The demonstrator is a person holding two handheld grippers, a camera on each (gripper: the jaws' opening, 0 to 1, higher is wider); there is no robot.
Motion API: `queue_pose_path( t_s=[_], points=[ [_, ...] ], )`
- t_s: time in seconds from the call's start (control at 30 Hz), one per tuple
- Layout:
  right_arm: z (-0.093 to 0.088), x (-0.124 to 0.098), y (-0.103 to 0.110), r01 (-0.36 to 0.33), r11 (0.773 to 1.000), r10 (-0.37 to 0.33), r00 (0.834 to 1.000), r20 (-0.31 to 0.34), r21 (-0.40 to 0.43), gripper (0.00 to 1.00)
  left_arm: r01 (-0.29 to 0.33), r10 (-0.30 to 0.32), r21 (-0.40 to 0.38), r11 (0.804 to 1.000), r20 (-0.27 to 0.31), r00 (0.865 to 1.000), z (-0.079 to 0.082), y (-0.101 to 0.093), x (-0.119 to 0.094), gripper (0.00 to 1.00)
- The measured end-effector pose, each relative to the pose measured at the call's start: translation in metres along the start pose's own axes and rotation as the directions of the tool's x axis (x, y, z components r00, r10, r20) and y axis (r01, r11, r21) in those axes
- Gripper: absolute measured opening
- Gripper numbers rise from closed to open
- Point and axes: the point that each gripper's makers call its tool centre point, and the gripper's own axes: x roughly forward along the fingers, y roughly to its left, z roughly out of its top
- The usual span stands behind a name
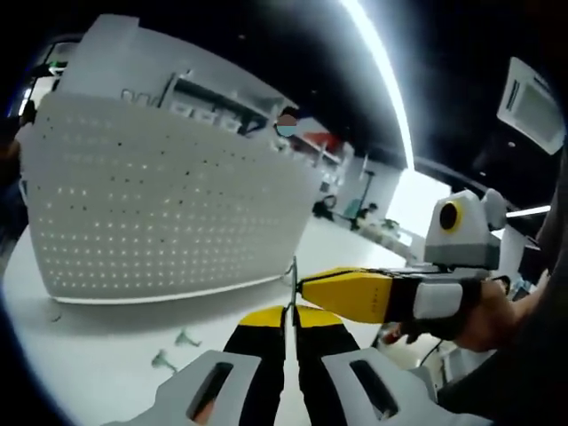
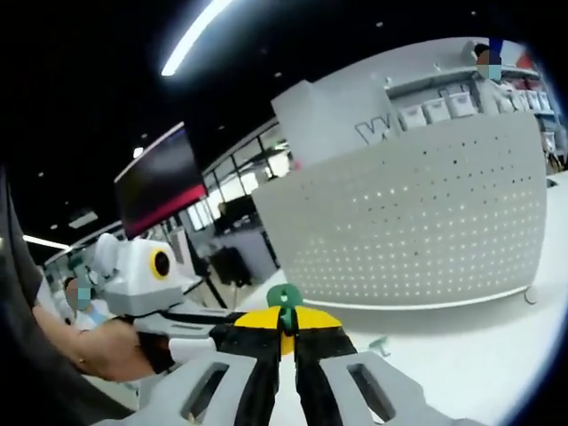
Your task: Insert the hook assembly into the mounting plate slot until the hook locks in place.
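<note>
- The left gripper (image 1: 290, 324), seen in the left gripper view, has its yellow-and-black jaws pressed together on a thin grey metal hook (image 1: 294, 282) that sticks up from between the tips.
- The right gripper (image 1: 304, 288) comes in from the right of that view, held by a person's hand (image 1: 486, 321), its yellow tip just beside the metal hook.
- In the right gripper view, the right gripper (image 2: 284, 330) is pressed together on a small green plastic hook piece (image 2: 286, 300) that rises between its tips.
- The left gripper (image 2: 232, 321) reaches in from the left there, meeting the right one at the green piece.
- The white perforated mounting plate (image 1: 160, 204) stands upright on the white table (image 1: 98, 355), behind both grippers and apart from them.
- Two small pale green pegs (image 1: 173, 348) lie on the table in front of the plate.
</note>
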Motion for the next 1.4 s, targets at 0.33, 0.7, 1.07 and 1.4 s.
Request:
queue_pose_path(
  t_s=[0.33,0.7,1.07,1.4],
  points=[
    [-0.004,0.005,0.006,-0.006,1.000,0.006,1.000,-0.008,-0.016,0.00,-0.007,0.008,0.031,0.999,-0.007,1.000,-0.002,0.005,-0.008,0.03],
    [-0.006,0.008,0.010,-0.009,0.999,0.007,1.000,-0.028,-0.053,0.00,0.002,-0.002,0.067,0.998,-0.007,1.000,-0.004,0.009,-0.014,0.05],
    [-0.005,0.016,0.017,0.001,0.992,-0.006,0.999,-0.038,-0.129,0.00,0.011,-0.007,0.096,0.995,-0.049,0.999,-0.016,0.015,-0.028,0.14],
    [-0.002,0.015,0.017,0.033,0.988,-0.037,0.999,-0.025,-0.151,0.00,0.035,-0.031,0.122,0.992,-0.028,0.999,-0.005,0.009,-0.038,0.43]
  ],
)
